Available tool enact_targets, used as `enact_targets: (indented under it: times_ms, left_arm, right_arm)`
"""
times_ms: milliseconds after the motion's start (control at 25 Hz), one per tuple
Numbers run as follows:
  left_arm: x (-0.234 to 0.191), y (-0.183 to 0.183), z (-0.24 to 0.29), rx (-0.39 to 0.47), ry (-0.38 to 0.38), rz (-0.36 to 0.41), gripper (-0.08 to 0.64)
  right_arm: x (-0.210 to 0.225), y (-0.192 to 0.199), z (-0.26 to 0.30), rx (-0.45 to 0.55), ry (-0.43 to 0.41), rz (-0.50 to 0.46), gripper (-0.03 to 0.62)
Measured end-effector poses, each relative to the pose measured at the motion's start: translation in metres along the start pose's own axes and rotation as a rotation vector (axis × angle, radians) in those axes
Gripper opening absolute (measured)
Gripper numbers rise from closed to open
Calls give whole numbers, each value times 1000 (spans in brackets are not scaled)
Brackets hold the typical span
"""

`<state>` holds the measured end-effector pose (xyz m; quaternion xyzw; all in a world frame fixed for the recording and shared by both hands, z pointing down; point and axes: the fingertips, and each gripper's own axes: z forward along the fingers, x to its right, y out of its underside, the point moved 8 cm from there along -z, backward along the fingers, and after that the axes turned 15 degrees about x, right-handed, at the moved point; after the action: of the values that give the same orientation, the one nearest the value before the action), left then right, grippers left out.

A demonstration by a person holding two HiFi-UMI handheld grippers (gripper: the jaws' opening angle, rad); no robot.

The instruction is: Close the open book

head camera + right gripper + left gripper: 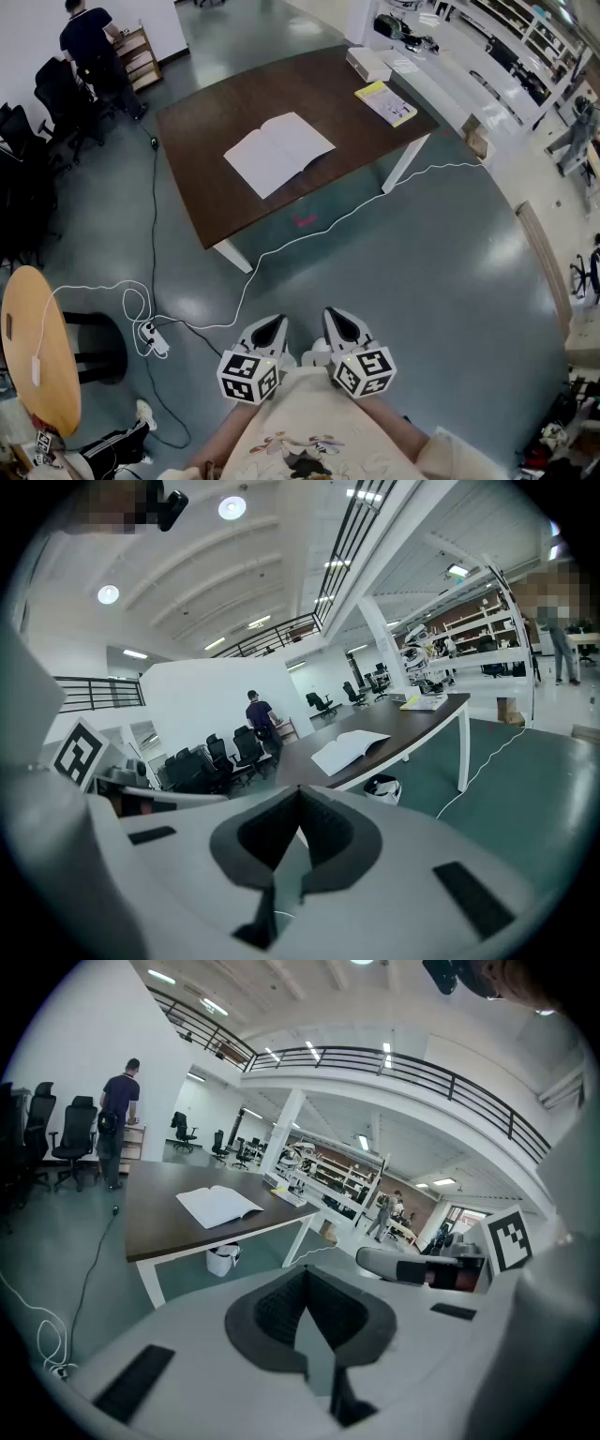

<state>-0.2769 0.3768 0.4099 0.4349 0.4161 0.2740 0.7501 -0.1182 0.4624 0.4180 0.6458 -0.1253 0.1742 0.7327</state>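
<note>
The open book (278, 153) lies flat with its white pages up in the middle of the dark brown table (206, 112), well ahead of me. It also appears far off in the left gripper view as the book (218, 1205), and in the right gripper view as the book (350, 750). My left gripper (269, 330) and right gripper (339, 323) hang side by side close to my body, over the floor and a good way short of the table. Both point toward the table. In the gripper views the left gripper (306, 1274) and right gripper (300, 794) are shut with nothing between them.
A yellow book (385, 102) and a white box (368, 64) sit at the table's far right corner. A white cable (309, 234) crosses the floor to a power strip (153, 339). A round wooden table (37, 347) stands at left. A person (89, 37) stands by office chairs (37, 122). A bin (222, 1258) sits under the table.
</note>
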Motion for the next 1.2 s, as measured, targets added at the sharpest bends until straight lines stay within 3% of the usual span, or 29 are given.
enact_targets:
  times_ms: [480,840,1200]
  left_arm:
    - [45,16,20,-35,13,19,5]
    - [75,32,46,-56,-4,-4,5]
    - [27,17,81,-67,-11,-31,5]
  right_arm:
    - [32,-4,-25,-5,-16,0,6]
    - [64,-11,-30,-5,-83,76,6]
    - [74,-3,31,-69,-83,108,6]
